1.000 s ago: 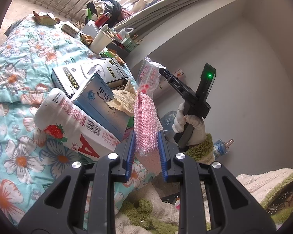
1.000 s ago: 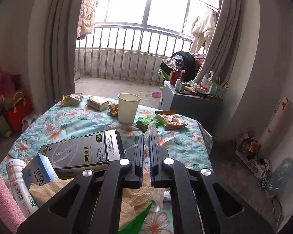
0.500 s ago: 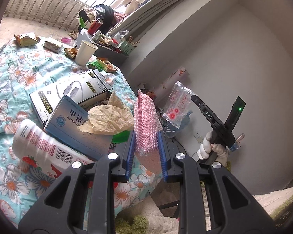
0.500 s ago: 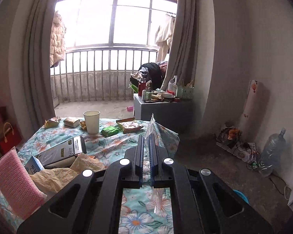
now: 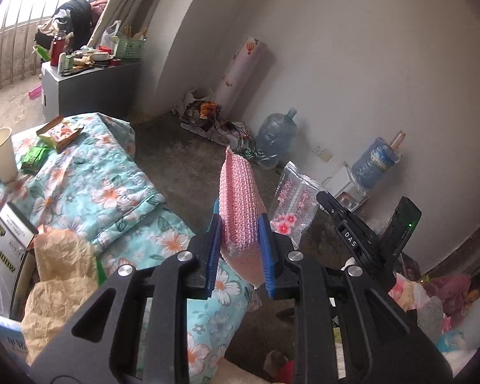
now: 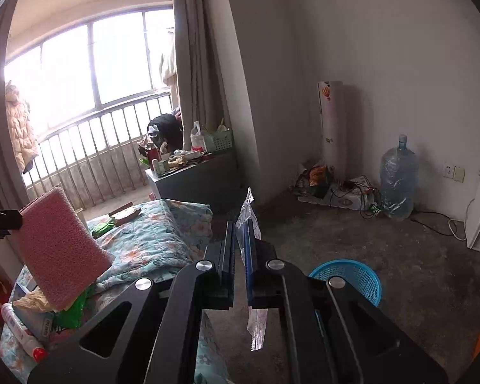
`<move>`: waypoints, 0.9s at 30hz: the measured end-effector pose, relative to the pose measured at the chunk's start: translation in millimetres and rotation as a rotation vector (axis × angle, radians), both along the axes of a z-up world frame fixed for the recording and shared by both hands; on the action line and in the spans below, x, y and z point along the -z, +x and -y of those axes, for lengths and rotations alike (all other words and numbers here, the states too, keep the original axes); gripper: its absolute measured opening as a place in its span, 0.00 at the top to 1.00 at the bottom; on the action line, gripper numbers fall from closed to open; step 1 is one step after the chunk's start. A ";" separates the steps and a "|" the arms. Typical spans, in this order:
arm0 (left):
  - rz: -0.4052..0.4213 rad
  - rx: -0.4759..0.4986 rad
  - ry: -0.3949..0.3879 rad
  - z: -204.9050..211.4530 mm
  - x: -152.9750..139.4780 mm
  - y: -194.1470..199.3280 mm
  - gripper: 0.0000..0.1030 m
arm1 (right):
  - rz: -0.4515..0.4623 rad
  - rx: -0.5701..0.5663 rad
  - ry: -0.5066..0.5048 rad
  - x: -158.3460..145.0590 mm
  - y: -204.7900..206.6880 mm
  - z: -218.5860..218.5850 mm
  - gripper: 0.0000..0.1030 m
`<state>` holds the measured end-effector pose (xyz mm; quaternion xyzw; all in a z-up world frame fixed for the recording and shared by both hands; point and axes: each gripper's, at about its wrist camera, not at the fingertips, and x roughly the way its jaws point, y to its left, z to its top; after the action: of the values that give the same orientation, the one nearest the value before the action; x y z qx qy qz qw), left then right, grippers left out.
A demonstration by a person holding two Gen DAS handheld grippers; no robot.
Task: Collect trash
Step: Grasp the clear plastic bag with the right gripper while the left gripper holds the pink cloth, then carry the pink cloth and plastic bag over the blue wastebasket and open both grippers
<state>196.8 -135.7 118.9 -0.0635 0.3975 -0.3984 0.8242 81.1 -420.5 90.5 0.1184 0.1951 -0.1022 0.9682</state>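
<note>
Left gripper (image 5: 240, 240): jaws pinching a pink textured foam pad (image 5: 238, 211), which stands upright between the blue pads and is carried in the air past the corner of the bed (image 5: 124, 188). In the right wrist view the same pad (image 6: 59, 252) is seen at the left, above the bed's near edge.

Right gripper (image 6: 239, 256): jaws pressed together on a thin clear plastic bag (image 6: 247, 214), printed in red, its ends sticking out above and below the jaws. The left wrist view shows this bag (image 5: 292, 206) just beside the pad, clear of the bed.

On the concrete floor, below and to the right of the right gripper: a blue plastic basket (image 6: 358, 280).

Remaining on the floral bed cover: a paper cup (image 5: 1, 153) near the far edge, crumpled brown paper (image 5: 60, 265) and a white box (image 5: 6, 249) at the near edge.
</note>
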 end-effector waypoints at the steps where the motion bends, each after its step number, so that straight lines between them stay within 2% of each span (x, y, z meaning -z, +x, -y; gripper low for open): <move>1: 0.000 0.026 0.035 26.5 2.7 8.4 0.80 | -0.008 0.020 0.011 6.2 0.8 9.7 0.95; 5: -0.027 0.109 0.121 122.5 26.5 38.3 0.80 | -0.045 0.103 0.037 31.4 7.6 46.0 0.95; 11: -0.043 0.198 0.209 233.8 90.8 79.1 0.80 | -0.105 0.189 0.131 79.3 34.2 109.1 0.95; 16: -0.087 0.225 0.263 302.5 148.0 118.3 0.80 | -0.136 0.236 0.234 127.1 67.5 164.2 0.95; 21: -0.124 0.197 0.243 348.2 196.3 161.2 0.79 | -0.126 0.267 0.294 163.7 95.5 204.5 0.95; 23: -0.168 0.171 0.248 363.5 221.4 177.2 0.71 | -0.143 0.317 0.295 177.9 110.3 220.6 0.93; 24: -0.201 0.153 0.276 369.5 236.5 185.9 0.61 | -0.151 0.341 0.294 187.7 118.1 228.3 0.92; 25: -0.225 0.123 0.301 374.6 250.5 192.7 0.59 | -0.170 0.362 0.306 200.0 127.2 236.3 0.81; 26: -0.252 0.106 0.321 377.7 263.2 198.9 0.59 | -0.194 0.384 0.329 214.4 133.9 244.4 0.62; 27: -0.278 0.095 0.340 379.1 273.4 203.7 0.59 | -0.218 0.402 0.361 229.7 137.6 251.7 0.57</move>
<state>400.4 -514.8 -154.4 0.0409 0.5712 -0.3512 0.7407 218.7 -672.2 -139.2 0.3132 0.2858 -0.2678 0.8652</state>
